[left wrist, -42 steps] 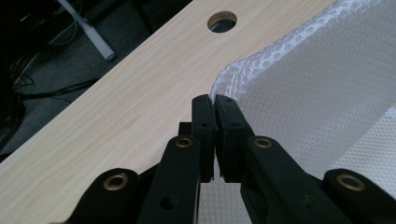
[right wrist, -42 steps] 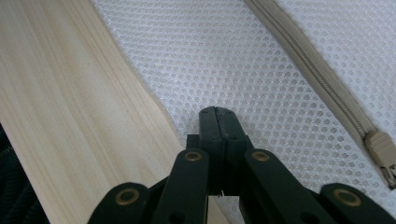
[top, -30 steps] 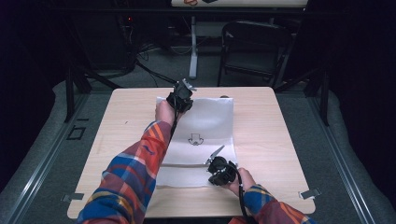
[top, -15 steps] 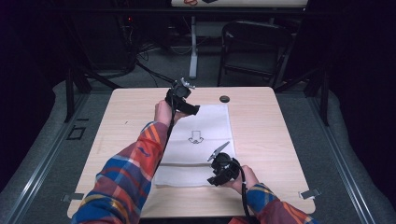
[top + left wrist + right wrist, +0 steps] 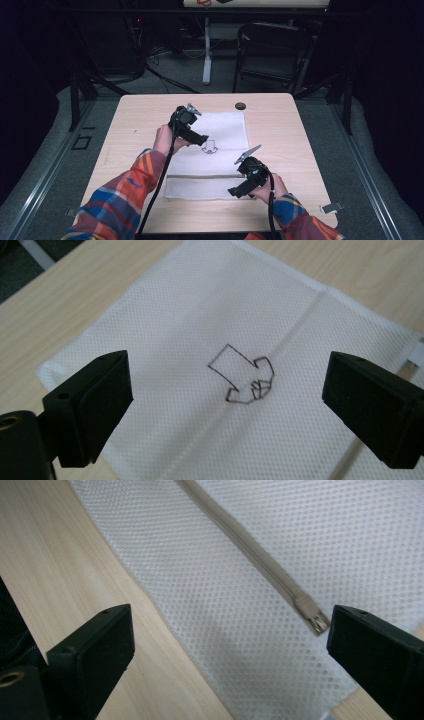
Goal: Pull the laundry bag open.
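A white mesh bag (image 5: 220, 130) lies flat on the wooden table (image 5: 280, 130), with a small black outline drawing (image 5: 209, 146) at its middle. A beige zipper (image 5: 200, 176) runs across its near part. My left gripper (image 5: 202, 140) hovers over the drawing (image 5: 242, 375); its jaws have just been opening and stand open with nothing gripped. My right gripper (image 5: 236, 191) is at the bag's near right corner. Its jaws have also just been opening and stand open above the mesh (image 5: 225, 645), with the zipper pull (image 5: 312, 615) beside the right jaw.
A small black round object (image 5: 240, 106) sits on the table just beyond the bag's far right corner. Bare wood lies left and right of the bag. A dark chair (image 5: 272, 50) and a stand are on the floor behind the table.
Both grippers went from shut to open and let go of the bag. The left hand came back from the bag's far edge to over the drawing. The right gripper lifted slightly.
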### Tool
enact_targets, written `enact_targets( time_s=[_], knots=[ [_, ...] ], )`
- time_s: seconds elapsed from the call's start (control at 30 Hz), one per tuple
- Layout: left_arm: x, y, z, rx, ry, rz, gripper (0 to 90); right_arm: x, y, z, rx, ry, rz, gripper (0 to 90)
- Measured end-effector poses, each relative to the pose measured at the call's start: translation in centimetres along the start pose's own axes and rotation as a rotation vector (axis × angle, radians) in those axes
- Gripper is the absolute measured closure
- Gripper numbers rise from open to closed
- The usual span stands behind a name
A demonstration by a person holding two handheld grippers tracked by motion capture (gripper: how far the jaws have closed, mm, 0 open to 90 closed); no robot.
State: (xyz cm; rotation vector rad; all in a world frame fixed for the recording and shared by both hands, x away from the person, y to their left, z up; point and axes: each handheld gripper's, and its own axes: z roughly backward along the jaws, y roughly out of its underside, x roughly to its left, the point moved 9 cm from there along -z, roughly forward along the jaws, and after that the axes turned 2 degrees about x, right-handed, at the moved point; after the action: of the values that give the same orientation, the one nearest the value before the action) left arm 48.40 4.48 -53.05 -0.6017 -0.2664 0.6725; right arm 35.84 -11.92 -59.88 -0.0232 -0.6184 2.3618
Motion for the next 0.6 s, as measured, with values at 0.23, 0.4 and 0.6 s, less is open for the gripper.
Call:
enact_targets(
  time_s=[0.23, 0.4, 0.6],
  knots=[
    [-1.5, 3.2, 0.1, 0.007, 0.030, 0.005, 4.0, -1.6, 0.7, 1.1, -0.023, 0.034, -0.026, 2.3],
    [-2.3, 4.9, 0.1, 0.018, 0.044, 0.001, 4.2, -2.4, 1.3, 1.7, -0.034, 0.054, -0.046, 2.8],
    [-3.6, 5.4, -0.2, 0.014, 0.066, -0.015, 4.6, -3.2, 1.8, 2.5, -0.058, 0.069, -0.065, 6.5]
  ],
)
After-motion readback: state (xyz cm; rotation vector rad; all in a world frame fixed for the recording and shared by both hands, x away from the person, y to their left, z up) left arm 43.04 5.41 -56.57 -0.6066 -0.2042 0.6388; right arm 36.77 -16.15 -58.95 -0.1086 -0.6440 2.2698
